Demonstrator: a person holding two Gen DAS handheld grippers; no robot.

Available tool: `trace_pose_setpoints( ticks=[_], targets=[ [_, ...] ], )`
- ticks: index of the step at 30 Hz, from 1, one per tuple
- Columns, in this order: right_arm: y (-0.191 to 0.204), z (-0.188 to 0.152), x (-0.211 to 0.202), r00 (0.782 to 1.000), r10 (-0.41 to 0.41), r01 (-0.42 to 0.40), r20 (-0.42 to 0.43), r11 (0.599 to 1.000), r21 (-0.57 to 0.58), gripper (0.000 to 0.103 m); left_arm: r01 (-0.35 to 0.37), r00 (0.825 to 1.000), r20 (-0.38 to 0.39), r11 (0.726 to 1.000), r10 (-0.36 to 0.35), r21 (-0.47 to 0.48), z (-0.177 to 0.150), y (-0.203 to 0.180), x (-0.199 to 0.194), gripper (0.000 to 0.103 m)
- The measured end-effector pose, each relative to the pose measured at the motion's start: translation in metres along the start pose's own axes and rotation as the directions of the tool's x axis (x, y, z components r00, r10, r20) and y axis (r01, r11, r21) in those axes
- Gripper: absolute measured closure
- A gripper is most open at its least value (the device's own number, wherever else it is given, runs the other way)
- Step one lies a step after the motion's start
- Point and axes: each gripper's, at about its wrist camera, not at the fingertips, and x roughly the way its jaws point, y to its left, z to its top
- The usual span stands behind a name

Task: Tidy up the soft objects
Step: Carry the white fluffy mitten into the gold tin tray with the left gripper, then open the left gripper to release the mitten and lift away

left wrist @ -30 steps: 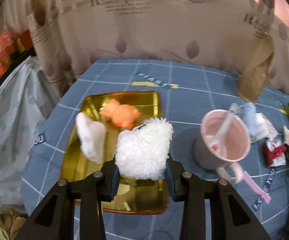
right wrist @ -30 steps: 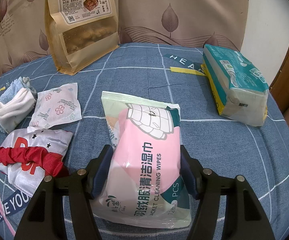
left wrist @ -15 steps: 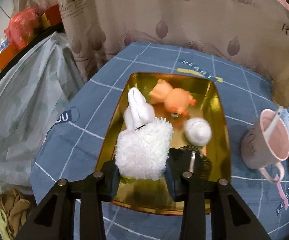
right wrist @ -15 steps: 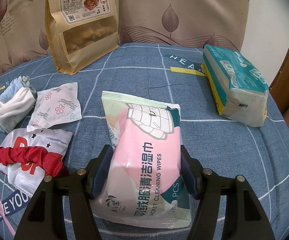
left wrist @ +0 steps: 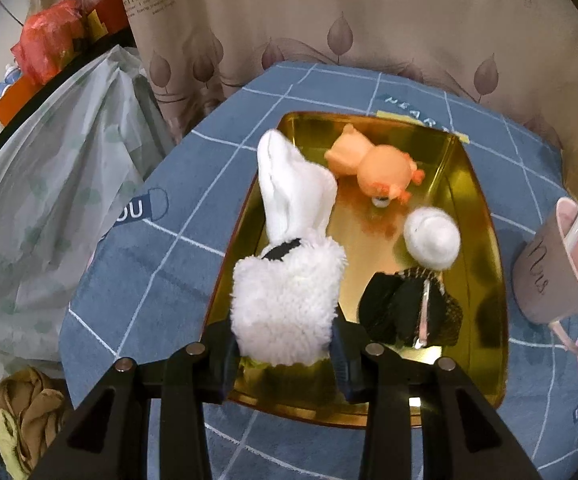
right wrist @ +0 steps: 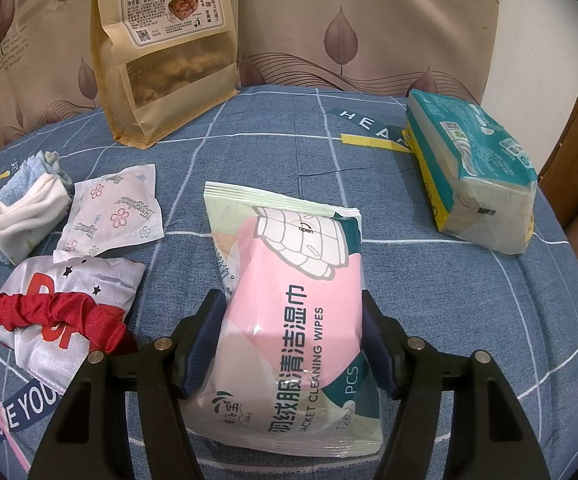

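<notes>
My left gripper (left wrist: 283,350) is shut on a fluffy white plush piece (left wrist: 285,304), held low over the near left part of a gold tray (left wrist: 485,248). In the tray lie a white sock (left wrist: 293,196), an orange plush toy (left wrist: 381,168), a white rolled ball (left wrist: 431,238) and a black fabric item (left wrist: 405,312). In the right wrist view my right gripper (right wrist: 291,316) is shut on a pink pack of cleaning wipes (right wrist: 293,264) that lies flat on the blue cloth; its pads press both long sides.
A pink-lined mug (left wrist: 557,276) with a spoon stands right of the tray. A plastic bag (left wrist: 49,208) hangs off the table's left edge. Around the wipes lie a tissue pack (right wrist: 477,172), a brown snack bag (right wrist: 169,48), a flowered sachet (right wrist: 113,212), rolled socks (right wrist: 21,216) and a red scrunchie (right wrist: 57,312).
My left gripper has carried the fluffy white piece leftward and down, closer over the gold tray; the mug has slid to the right edge of its view. The right gripper has not moved.
</notes>
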Motion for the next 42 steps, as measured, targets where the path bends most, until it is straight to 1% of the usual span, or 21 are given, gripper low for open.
trace_pose_setpoints(
  ticks=[11,13,17,21,24,30,33,35,40,42],
  targets=[
    [0.001,0.0,0.0,1.0,-0.001,0.001,0.0,1.0,-0.001,0.04,-0.01,0.999,-0.043,1.0,0.01,-0.006,0.0,0.003,0.022,0.064],
    [0.001,0.0,0.0,1.0,-0.001,0.001,0.0,1.0,-0.001,0.04,-0.014,0.999,-0.047,1.0,0.014,-0.006,0.0,0.003,0.024,0.062],
    [0.0,0.0,0.0,1.0,-0.002,0.002,0.0,1.0,-0.002,0.04,-0.016,0.999,-0.046,1.0,0.016,0.007,0.001,0.003,0.024,0.06],
    [0.001,0.0,0.0,1.0,-0.003,0.003,0.0,1.0,-0.002,0.04,-0.006,0.999,-0.044,1.0,0.007,0.007,0.0,0.003,0.023,0.058],
    [0.002,0.0,0.0,1.0,-0.004,0.004,0.0,1.0,-0.003,0.04,0.012,0.999,-0.044,1.0,-0.011,0.012,0.0,0.003,0.021,0.053],
    [0.001,0.0,0.0,1.0,-0.008,0.008,-0.001,1.0,-0.007,0.04,0.025,1.0,-0.015,0.999,-0.025,0.031,0.001,0.0,0.008,0.05],
    [-0.001,0.0,0.001,1.0,-0.012,0.012,-0.001,1.0,-0.011,0.04,0.027,1.0,0.014,0.999,-0.027,0.03,0.001,0.003,-0.004,0.049],
    [0.001,0.0,0.0,1.0,-0.014,0.014,0.0,1.0,-0.012,0.04,0.022,0.999,0.036,0.999,-0.024,0.03,0.001,0.006,-0.013,0.049],
    [0.002,0.0,0.0,1.0,-0.016,0.016,0.0,1.0,-0.013,0.04,0.012,0.998,0.063,1.0,-0.014,0.029,-0.004,0.016,-0.026,0.048],
    [0.003,-0.001,-0.001,1.0,-0.018,0.018,0.0,1.0,-0.016,0.04,-0.011,0.997,0.073,1.0,0.009,0.027,-0.008,0.022,-0.029,0.048]
  ],
)
